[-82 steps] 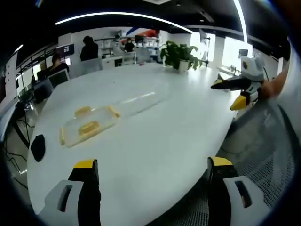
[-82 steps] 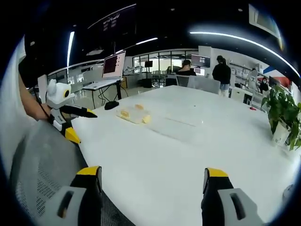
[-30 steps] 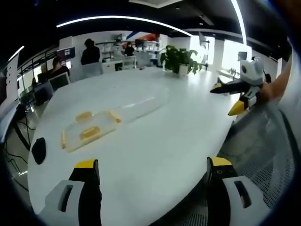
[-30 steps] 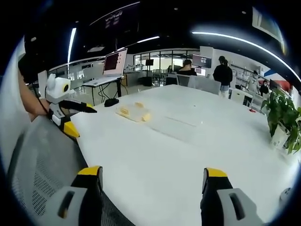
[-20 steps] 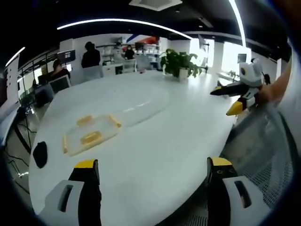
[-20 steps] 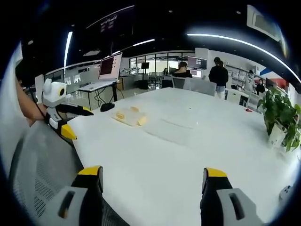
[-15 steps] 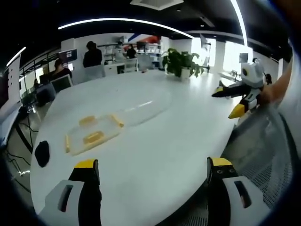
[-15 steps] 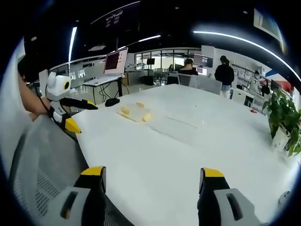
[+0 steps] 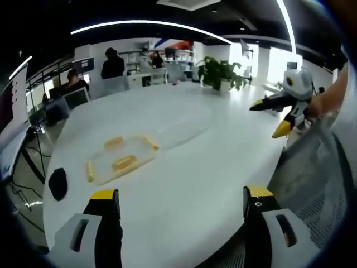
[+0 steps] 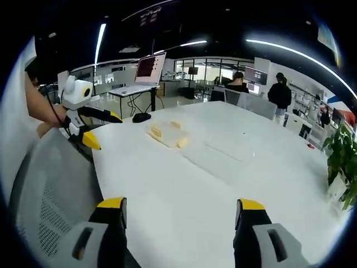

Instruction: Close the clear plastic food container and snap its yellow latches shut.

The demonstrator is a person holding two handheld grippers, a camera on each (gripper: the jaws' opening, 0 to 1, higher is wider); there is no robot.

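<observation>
Left gripper view: the left gripper [image 9: 177,215] hangs over the near edge of the white table [image 9: 212,145], jaws spread wide and holding nothing. The clear plastic food container [image 9: 120,160] lies open, well in from that edge and toward the table's left end, with its lid [image 9: 181,126] folded out flat beyond it and the yellow latches [image 9: 124,163] unfastened. A black mouse [image 9: 57,183] sits at the table's left edge, and a potted plant [image 9: 223,73] stands at the far side. The right gripper [image 10: 179,218], in the right gripper view, is likewise wide open and empty above the near edge; in the left gripper view it [image 9: 276,115] hangs well apart from the container. The main risk, as I judge it, is the clear lid: it nearly vanishes against the white surface, so a jaw could miss its rim or press it askew. The light box may also slide if a latch is pushed without the other gripper bracing it.
</observation>
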